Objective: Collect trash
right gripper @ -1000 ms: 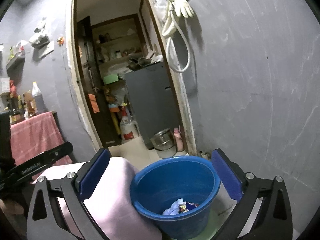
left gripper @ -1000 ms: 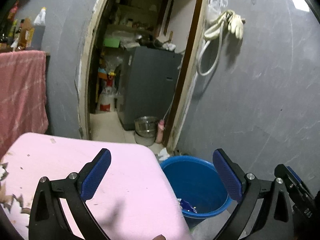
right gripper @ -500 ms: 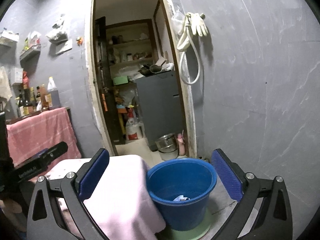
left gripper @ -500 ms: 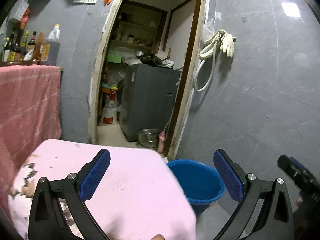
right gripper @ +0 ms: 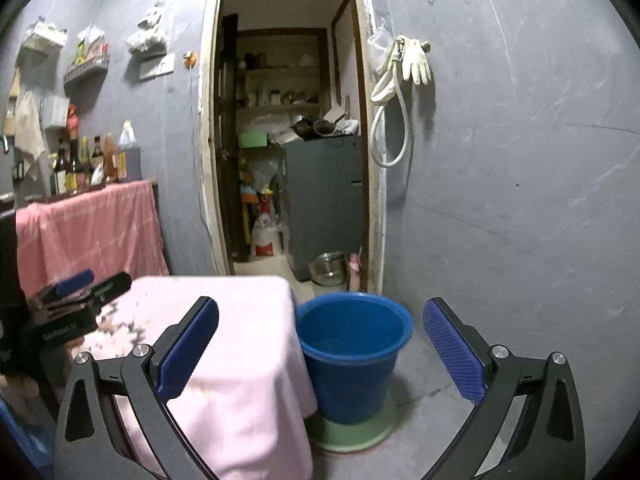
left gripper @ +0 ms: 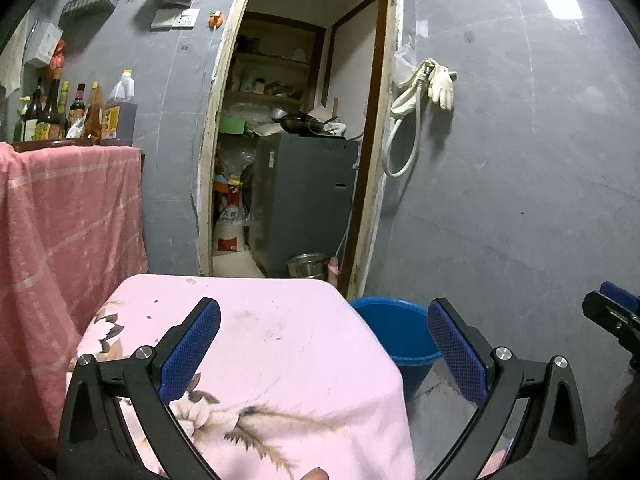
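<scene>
A blue bucket (right gripper: pixel 354 356) stands on a green base on the floor, right beside a table draped in a pink floral cloth (left gripper: pixel 276 360). Its inside is not visible from here. My left gripper (left gripper: pixel 324 344) hovers open over the table's right part, with nothing between its blue pads. My right gripper (right gripper: pixel 320 344) is open too and empty, held back from the bucket, which sits between its fingers in view. The bucket (left gripper: pixel 396 332) shows past the table's right edge in the left wrist view. The left gripper (right gripper: pixel 76 300) appears at the left of the right wrist view.
A grey wall (left gripper: pixel 520 200) runs behind the bucket, with a hose and gloves (left gripper: pixel 424 92) hung on it. An open doorway (left gripper: pixel 296 160) leads to a storeroom with a grey fridge (left gripper: pixel 304 196) and a steel pot (left gripper: pixel 308 266). A pink-draped counter (left gripper: pixel 60 220) with bottles stands left.
Both grippers have pulled back and risen away from the bucket; it looks smaller and its contents have dropped out of sight. More of the table and room shows.
</scene>
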The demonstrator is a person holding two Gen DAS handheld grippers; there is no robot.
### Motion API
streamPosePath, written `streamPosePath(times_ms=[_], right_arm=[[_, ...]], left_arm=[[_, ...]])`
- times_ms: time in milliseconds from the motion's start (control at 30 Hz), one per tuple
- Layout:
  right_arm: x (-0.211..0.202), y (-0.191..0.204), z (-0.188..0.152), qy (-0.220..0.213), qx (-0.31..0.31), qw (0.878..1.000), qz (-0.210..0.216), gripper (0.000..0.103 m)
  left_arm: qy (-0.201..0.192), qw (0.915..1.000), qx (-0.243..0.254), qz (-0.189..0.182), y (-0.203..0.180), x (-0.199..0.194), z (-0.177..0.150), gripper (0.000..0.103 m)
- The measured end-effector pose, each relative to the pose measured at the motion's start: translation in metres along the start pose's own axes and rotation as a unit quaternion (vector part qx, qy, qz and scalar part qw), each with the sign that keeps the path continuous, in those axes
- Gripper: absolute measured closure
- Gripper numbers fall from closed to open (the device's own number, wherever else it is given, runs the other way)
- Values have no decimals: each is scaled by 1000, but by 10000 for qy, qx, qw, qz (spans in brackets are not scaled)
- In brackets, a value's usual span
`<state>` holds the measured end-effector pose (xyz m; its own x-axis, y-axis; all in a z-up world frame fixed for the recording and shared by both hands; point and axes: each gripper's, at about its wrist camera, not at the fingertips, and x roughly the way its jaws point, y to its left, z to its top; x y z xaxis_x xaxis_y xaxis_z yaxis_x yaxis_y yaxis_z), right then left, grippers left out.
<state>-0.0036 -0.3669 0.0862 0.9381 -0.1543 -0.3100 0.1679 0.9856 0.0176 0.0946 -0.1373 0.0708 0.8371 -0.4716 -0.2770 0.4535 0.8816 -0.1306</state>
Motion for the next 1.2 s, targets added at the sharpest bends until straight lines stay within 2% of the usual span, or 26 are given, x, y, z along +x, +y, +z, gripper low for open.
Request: streamPosePath(times_ms=[267,533,833,1200], right_arm=[[-30,7,-16,-31,64,9999,-127,0],[-41,20,-35,-138,62,9995,-278,0],[-40,28,-53,-21,146,9996,-224,0],[-35,33,-64,45,159,9996,-221,0]], left_arm=[[3,9999,135,37,-2,-25,-18,2],[81,9999,110,46,6,-43,-35,2],[223,9996,145,127,11,-54,-58,2],[302,9990,188,272,17,-54,-69,2]])
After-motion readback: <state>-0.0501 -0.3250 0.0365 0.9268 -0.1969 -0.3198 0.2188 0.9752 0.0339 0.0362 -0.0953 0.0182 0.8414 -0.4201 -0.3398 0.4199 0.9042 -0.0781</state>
